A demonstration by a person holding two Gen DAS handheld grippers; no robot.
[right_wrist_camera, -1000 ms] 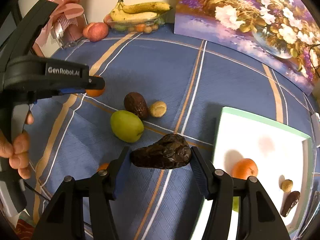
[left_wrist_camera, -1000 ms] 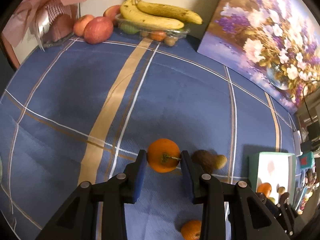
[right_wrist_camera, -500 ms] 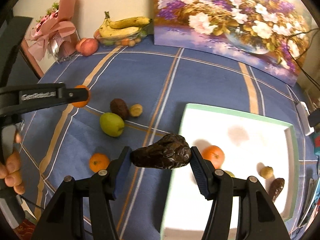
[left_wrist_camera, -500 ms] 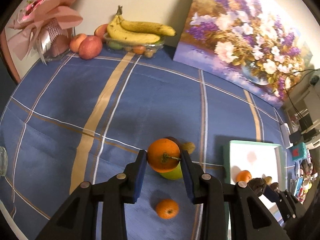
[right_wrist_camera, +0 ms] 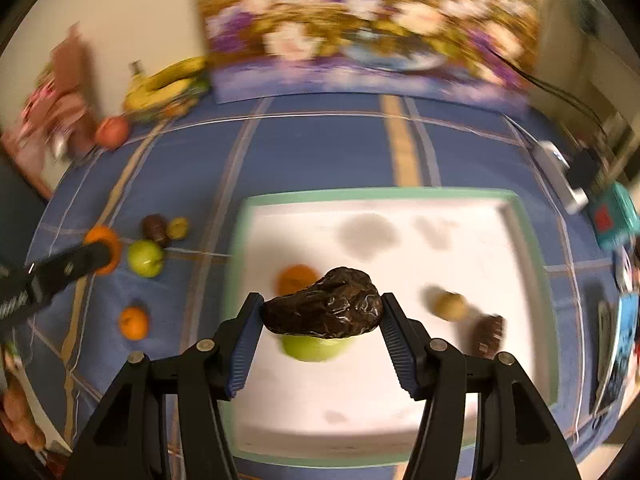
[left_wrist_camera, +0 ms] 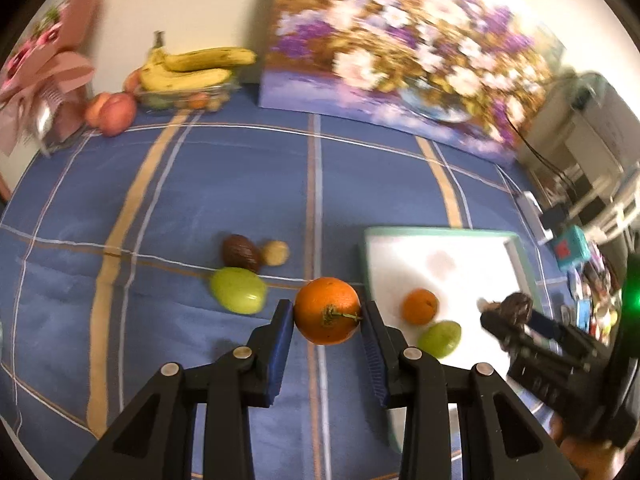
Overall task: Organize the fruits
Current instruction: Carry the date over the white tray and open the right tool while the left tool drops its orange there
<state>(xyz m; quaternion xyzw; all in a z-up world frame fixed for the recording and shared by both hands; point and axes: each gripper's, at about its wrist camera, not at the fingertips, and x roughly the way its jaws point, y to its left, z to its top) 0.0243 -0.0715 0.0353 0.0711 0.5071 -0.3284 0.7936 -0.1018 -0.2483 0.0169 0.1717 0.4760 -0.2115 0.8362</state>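
Fruit is in both grippers. My left gripper (left_wrist_camera: 327,320) has its jaws pinched on an orange (left_wrist_camera: 327,310), held above the blue checked surface (left_wrist_camera: 240,184) just short of the tray's near edge. My right gripper (right_wrist_camera: 322,326) has its jaws clamped on a dark wrinkled fruit (right_wrist_camera: 324,307), held over the white tray (right_wrist_camera: 524,216).

Step in hand, as I judge it: carrying both pieces to the tray. Next move calls for lowering the dark fruit onto a bare patch, clear of what lies below it, then parting the jaws; the orange must first cross the rim.

Tray contents: a small orange (right_wrist_camera: 296,278), a green fruit (right_wrist_camera: 312,347), a small yellowish fruit (right_wrist_camera: 450,305) and a dark piece (right_wrist_camera: 489,334).

Loose on the surface: a green fruit (left_wrist_camera: 238,290), a brown fruit (left_wrist_camera: 240,252), a small tan fruit (left_wrist_camera: 274,253) and a small orange (right_wrist_camera: 133,322).
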